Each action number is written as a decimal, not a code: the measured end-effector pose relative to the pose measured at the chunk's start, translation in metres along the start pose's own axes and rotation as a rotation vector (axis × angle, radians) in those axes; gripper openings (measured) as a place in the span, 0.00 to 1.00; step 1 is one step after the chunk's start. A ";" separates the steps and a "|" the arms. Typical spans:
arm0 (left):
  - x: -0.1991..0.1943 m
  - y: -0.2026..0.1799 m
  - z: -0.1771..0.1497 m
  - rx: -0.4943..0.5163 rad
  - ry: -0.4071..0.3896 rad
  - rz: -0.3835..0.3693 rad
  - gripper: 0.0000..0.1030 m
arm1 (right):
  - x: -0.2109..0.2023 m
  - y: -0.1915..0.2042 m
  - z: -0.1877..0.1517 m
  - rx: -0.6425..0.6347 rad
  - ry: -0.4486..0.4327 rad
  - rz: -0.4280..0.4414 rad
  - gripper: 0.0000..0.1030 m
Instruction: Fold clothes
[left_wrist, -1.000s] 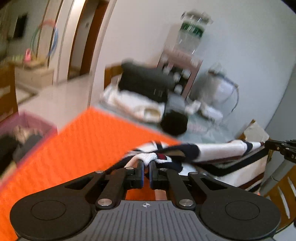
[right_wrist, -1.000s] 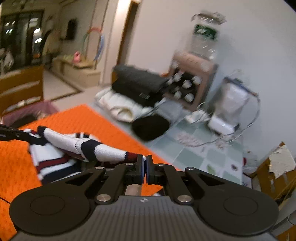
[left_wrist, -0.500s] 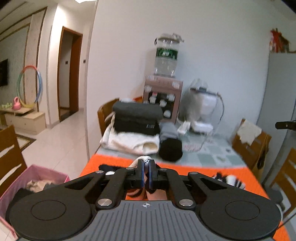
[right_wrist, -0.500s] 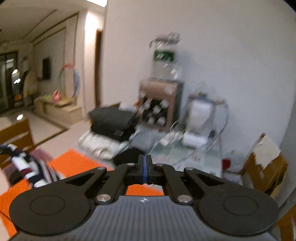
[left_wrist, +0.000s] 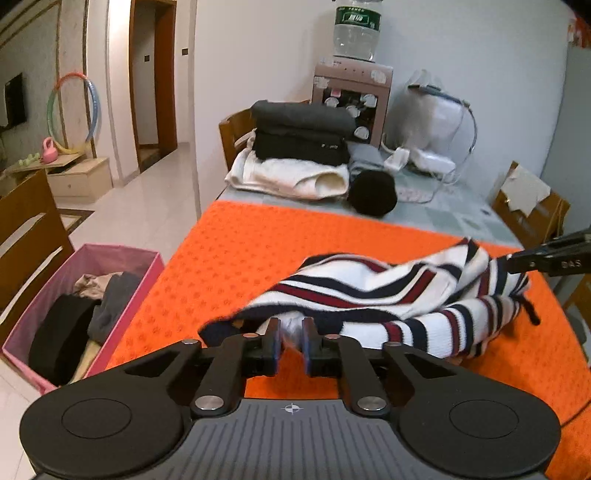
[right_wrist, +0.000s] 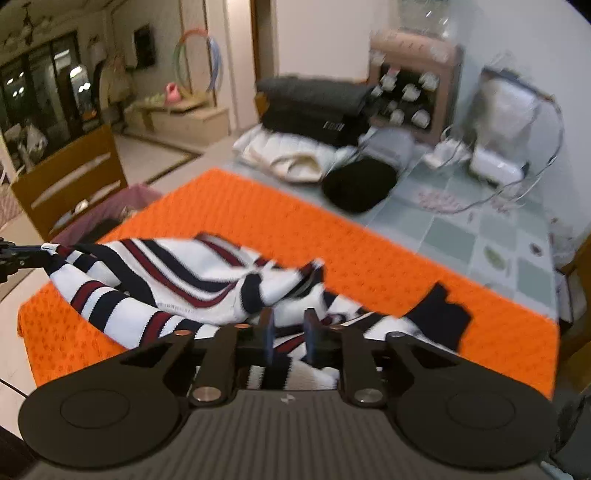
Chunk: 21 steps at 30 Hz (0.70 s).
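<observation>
A white sweater with navy and red stripes (left_wrist: 373, 291) lies crumpled on the orange mat (left_wrist: 258, 251); in the right wrist view the sweater (right_wrist: 177, 280) spreads left over the mat (right_wrist: 332, 236). My left gripper (left_wrist: 290, 338) stands slightly open, a white fold of the sweater still between its fingers. My right gripper (right_wrist: 288, 336) is open just above the sweater's right end, striped cloth showing below the gap. From the left wrist view, the right gripper (left_wrist: 546, 260) sits at the sweater's far right end. Blur softens the right wrist view.
Folded black and white clothes (left_wrist: 299, 147) and a black hat (left_wrist: 373, 192) sit at the table's far end, beside a water dispenser (left_wrist: 352, 74). A pink bin of clothes (left_wrist: 85, 306) stands on the floor at left. Wooden chairs (left_wrist: 29, 229) flank the table.
Both grippers swung up and came back down, laying the sweater on the mat. The right gripper went from shut to open; the left gripper's gap has widened.
</observation>
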<state>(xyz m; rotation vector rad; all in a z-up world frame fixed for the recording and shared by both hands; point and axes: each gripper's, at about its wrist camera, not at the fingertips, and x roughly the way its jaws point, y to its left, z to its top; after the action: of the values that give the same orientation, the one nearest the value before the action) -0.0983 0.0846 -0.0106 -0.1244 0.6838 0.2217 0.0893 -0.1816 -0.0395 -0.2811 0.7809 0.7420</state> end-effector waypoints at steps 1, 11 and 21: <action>-0.003 0.000 -0.003 0.012 -0.006 0.002 0.28 | 0.009 0.003 -0.002 -0.004 0.017 0.009 0.26; 0.036 -0.030 -0.004 0.216 -0.011 -0.052 0.54 | 0.051 0.014 -0.011 -0.045 0.107 0.055 0.41; 0.103 -0.046 -0.021 0.501 0.074 -0.088 0.54 | 0.042 0.000 -0.025 0.017 0.120 0.021 0.48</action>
<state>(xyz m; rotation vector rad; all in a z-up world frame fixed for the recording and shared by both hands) -0.0224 0.0530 -0.0910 0.3180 0.7873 -0.0429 0.0964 -0.1730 -0.0871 -0.3039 0.9047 0.7431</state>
